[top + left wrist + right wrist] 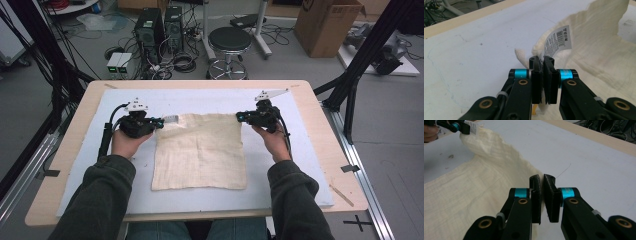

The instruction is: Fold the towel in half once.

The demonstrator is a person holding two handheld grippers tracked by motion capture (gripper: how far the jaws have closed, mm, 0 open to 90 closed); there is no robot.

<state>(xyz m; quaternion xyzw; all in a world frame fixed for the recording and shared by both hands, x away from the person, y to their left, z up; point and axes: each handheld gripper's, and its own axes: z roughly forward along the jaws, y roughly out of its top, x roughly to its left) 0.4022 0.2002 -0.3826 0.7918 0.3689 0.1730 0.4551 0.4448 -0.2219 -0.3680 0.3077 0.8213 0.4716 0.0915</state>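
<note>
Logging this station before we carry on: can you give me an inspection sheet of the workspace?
Surface: white mat on a wooden table.
Job's things: cream cloth, far edge lifted at both corners; label at the left corner.
Clutter: nothing seen on the mat.
Grippers: left gripper and right gripper each shut on a far corner.
Cables: tangle on the floor.
Surroundings: stool, computer towers, cardboard box.
</note>
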